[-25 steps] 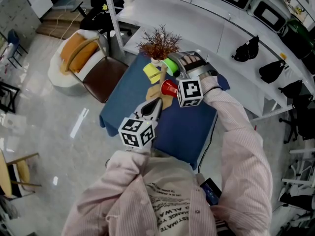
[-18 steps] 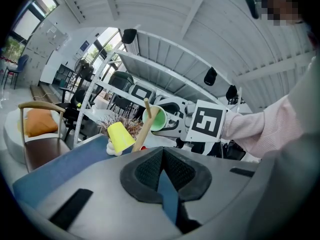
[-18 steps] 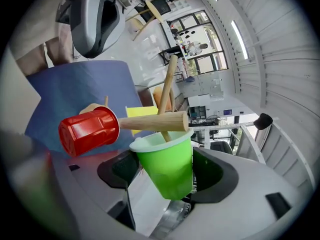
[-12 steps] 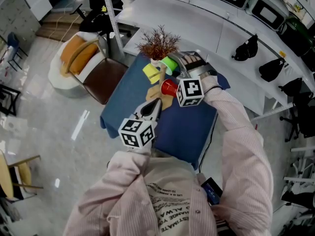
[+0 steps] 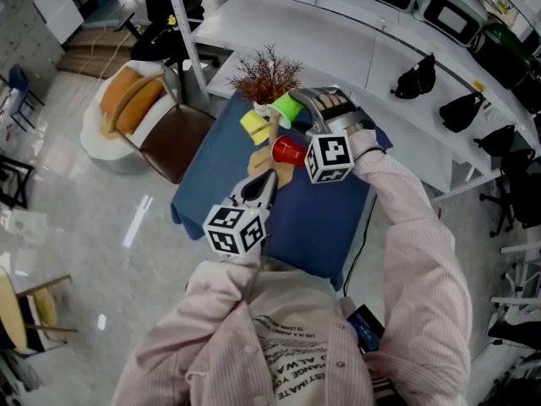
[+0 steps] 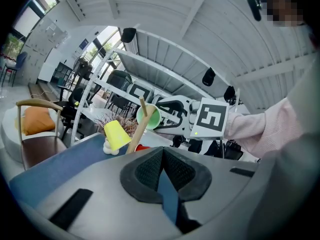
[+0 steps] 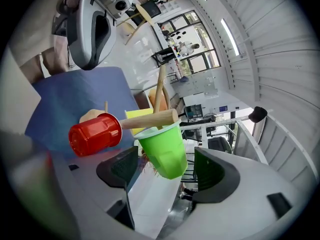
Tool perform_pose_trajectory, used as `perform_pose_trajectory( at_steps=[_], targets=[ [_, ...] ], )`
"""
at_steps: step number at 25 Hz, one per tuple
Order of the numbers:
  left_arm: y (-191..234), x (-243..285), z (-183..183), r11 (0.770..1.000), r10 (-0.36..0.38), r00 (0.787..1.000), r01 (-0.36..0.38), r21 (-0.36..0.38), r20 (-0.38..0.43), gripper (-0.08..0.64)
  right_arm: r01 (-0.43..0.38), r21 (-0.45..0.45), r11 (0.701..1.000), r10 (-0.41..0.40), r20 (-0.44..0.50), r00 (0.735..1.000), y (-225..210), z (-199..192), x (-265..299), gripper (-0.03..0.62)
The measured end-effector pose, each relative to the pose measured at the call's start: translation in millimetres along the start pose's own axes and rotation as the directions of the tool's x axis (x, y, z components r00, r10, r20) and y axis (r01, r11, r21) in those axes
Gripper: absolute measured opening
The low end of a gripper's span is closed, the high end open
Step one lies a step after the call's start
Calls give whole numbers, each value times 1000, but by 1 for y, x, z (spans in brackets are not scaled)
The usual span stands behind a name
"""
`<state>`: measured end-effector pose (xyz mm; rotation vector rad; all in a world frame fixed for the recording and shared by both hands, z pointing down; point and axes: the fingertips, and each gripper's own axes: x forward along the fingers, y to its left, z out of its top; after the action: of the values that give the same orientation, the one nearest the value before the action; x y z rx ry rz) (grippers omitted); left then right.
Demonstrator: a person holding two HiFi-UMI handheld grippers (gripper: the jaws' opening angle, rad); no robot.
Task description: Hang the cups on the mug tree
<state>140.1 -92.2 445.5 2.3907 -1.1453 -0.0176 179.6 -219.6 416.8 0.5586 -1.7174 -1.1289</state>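
- The wooden mug tree (image 5: 274, 134) stands near the far edge of the blue-clothed table (image 5: 218, 161).
- A bright green plastic cup (image 7: 162, 149) sits at the tip of an upper peg, on the tree's far right side. Its mouth meets the peg's rounded end.
- The right gripper (image 7: 167, 170) reaches in from the right with its jaws spread wide. The green cup lies between them, with a gap showing on each side.
- A red plastic cup (image 5: 289, 151) hangs on a lower peg at the near right, just beside the right gripper's marker cube.
- A yellow plastic cup (image 5: 254, 126) hangs on the tree's left side.
- The left gripper (image 6: 162, 171) is held over the near part of the table, well short of the tree. Its jaws are pressed together with nothing between them.
- A dried reddish-brown plant (image 5: 269, 73) stands just beyond the tree at the far edge.
- A brown chair with an orange cushion (image 5: 169, 129) stands on the floor left of the table.
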Motion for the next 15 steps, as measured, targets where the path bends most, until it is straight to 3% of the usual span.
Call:
perform_pose_trajectory(
  at_steps=[5,10,12,15],
  targets=[
    [-5,0,2,1000,-15,1000,15,10,10,-2,16,43,999,-15,-2,1000,0,-5,-13,311],
    [-11,4,2,999,-44,999,44,14,2,-2,53,163,985,-53,-5,999,-5,-12,-33,311],
    [-14,5,1,998,-60,998,60,17,-1,-2,77,249,965,-76,-13,997,-6,-17,-41,310],
    [-17,5,1,996,-85,996,85,35,-11,-2,113,401,909,-112,-26,993,-7,-22,-55,304]
  ],
)
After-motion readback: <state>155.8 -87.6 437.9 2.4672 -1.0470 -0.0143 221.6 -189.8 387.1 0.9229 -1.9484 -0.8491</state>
